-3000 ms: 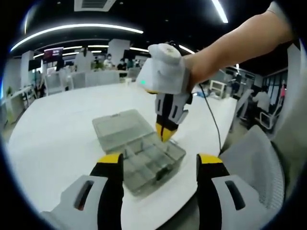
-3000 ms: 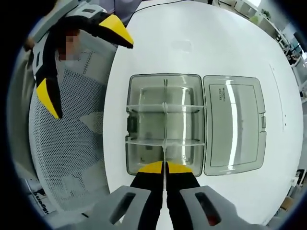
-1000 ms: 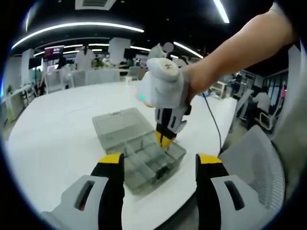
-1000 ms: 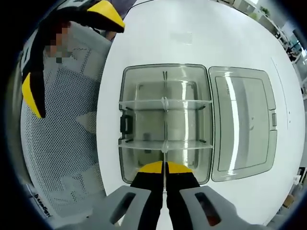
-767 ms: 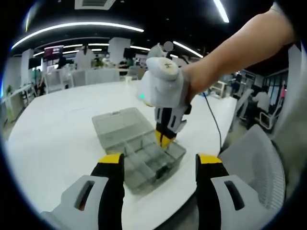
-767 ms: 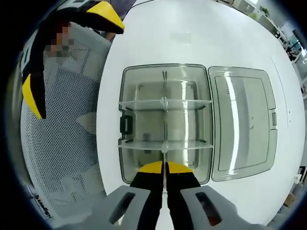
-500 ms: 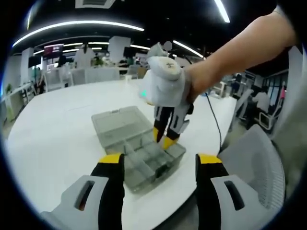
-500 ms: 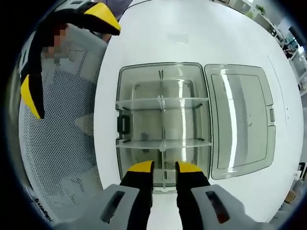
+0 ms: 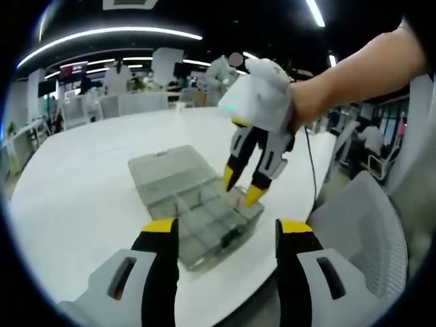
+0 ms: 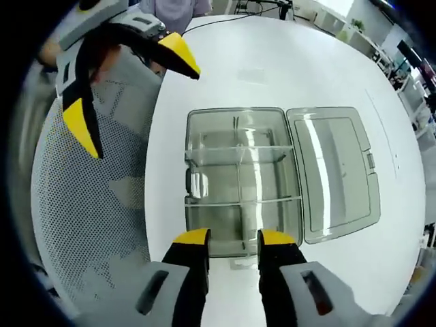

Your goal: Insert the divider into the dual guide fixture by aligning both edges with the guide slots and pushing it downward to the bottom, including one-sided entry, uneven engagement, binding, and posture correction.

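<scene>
While the right gripper (image 10: 233,237) hangs above the near end of the clear plastic organizer box (image 10: 242,178), its yellow-tipped jaws stand apart with nothing between them. Seen from the right gripper view, the box lies open on the round white table (image 10: 286,61), its hinged lid (image 10: 334,170) folded flat to one side and touching the tabletop. Inside the tray, two clear cross dividers (image 10: 237,155) span from wall to wall, and a thin lengthwise divider (image 10: 238,178) runs down the middle between them, seated low in the compartments (how fully it sits at the bottom I cannot tell). A black latch (image 10: 189,182) shows on the tray's outer wall, beside a grey mesh chair (image 10: 88,225).

From the left gripper view, the right gripper (image 9: 244,185) hovers over the box (image 9: 194,204), held by a person's hand (image 9: 300,109), jaws spread and clear of the tray. The left gripper (image 9: 221,228) sits back from the box near the table edge (image 9: 82,225), its own jaws wide apart and holding nothing. Desks and ceiling lights lie beyond the table.
</scene>
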